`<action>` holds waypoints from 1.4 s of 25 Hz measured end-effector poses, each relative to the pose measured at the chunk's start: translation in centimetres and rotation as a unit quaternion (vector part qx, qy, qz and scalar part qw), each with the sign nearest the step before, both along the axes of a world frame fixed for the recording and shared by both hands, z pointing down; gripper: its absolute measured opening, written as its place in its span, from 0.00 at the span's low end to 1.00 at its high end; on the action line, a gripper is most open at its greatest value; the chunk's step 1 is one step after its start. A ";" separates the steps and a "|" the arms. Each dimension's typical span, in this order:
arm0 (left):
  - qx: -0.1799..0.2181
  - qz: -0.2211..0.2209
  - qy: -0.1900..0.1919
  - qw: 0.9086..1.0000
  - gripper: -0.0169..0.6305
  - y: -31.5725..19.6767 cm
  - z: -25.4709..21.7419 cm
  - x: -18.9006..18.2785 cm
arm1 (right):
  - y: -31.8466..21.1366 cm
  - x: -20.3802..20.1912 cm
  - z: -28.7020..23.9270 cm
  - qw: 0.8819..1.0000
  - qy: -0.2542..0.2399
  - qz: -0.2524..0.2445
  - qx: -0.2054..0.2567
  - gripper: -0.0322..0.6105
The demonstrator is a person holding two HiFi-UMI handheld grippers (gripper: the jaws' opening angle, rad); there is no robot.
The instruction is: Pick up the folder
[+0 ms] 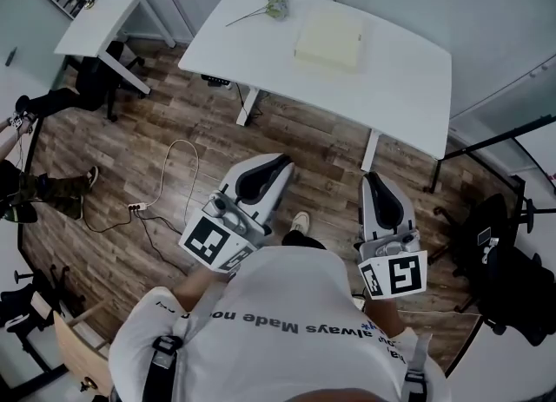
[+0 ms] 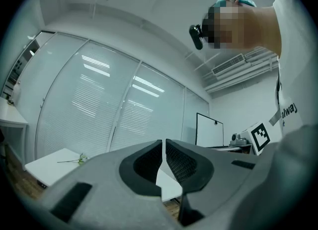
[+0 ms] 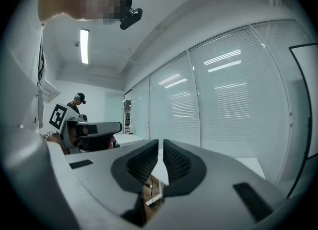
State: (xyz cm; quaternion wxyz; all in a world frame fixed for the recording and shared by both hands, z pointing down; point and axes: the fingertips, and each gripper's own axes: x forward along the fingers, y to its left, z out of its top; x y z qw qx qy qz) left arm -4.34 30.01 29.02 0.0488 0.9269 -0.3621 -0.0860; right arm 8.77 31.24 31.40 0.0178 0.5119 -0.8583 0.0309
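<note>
The flat pale-yellow folder (image 1: 328,40) lay on the white table (image 1: 401,88), well apart from my left gripper (image 1: 271,166) and right gripper (image 1: 376,181); both jaws were clenched on nothing, so I judged it best to approach first, then open them

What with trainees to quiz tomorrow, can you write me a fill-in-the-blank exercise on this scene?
1. The folder lying on the white table is pale ____ in colour.
2. The left gripper and the right gripper both have their jaws ____, with nothing between them.
3. In the head view, the green sprig lies on the table to the ____ of the folder.

Missing words: yellow; shut; left.
</note>
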 end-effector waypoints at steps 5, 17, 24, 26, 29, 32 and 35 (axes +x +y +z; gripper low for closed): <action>0.006 -0.005 -0.001 1.000 0.07 -3.3 0.1 1.5 | -3.3 1.1 0.0 1.000 0.000 -0.008 0.004 0.10; -0.002 -0.016 0.003 1.000 0.07 -10.5 0.3 0.8 | -10.6 0.7 0.3 1.000 0.003 -0.014 -0.002 0.10; -0.003 -0.001 0.003 1.000 0.07 -16.6 1.1 -0.9 | -16.5 -1.0 0.8 1.000 0.008 -0.003 -0.001 0.10; -0.005 0.001 0.004 1.000 0.07 -18.7 1.4 -1.5 | -18.7 -1.6 1.0 1.000 0.009 0.000 -0.003 0.10; -0.008 0.004 0.007 1.000 0.07 -22.3 1.6 -2.2 | -22.1 -2.4 1.2 1.000 0.012 0.000 -0.007 0.10; -0.008 0.008 0.008 1.000 0.07 -25.8 1.5 -2.4 | -25.4 -3.0 1.1 1.000 0.013 0.000 -0.009 0.10; -0.011 0.014 0.010 1.000 0.07 -29.1 1.1 -2.7 | -28.7 -3.5 0.7 1.000 0.014 0.005 -0.009 0.10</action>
